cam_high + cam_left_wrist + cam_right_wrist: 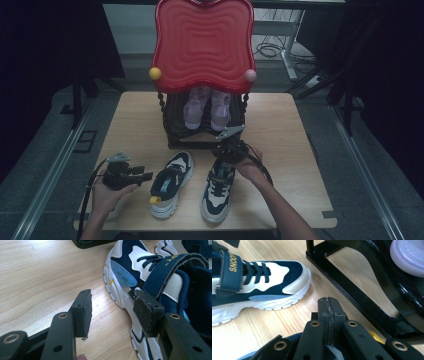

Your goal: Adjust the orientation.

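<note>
Two navy and white sneakers lie on the wooden table (pixel 280 150), toes toward a black shoe rack (pixel 172 135). My left gripper (pixel 147 176) lies at the left sneaker's (pixel 172 182) outer side. Its jaws are open (pixel 112 312) with bare wood between them, and the right pad (pixel 147 312) sits close against that sneaker (pixel 130 262). My right gripper (pixel 226 149) hovers over the toe of the right sneaker (pixel 217 192), just in front of the rack. It is shut (pixel 329 307), pads pressed together with nothing seen between them. The left sneaker (pixel 262 285) lies to its left.
The rack has a big red wavy top (pixel 202 42) and holds a pair of lilac shoes (pixel 207 107) on its lower shelf. Its black base rail (pixel 362 297) runs right in front of the right gripper, with a lilac toe (pixel 409 257) above it.
</note>
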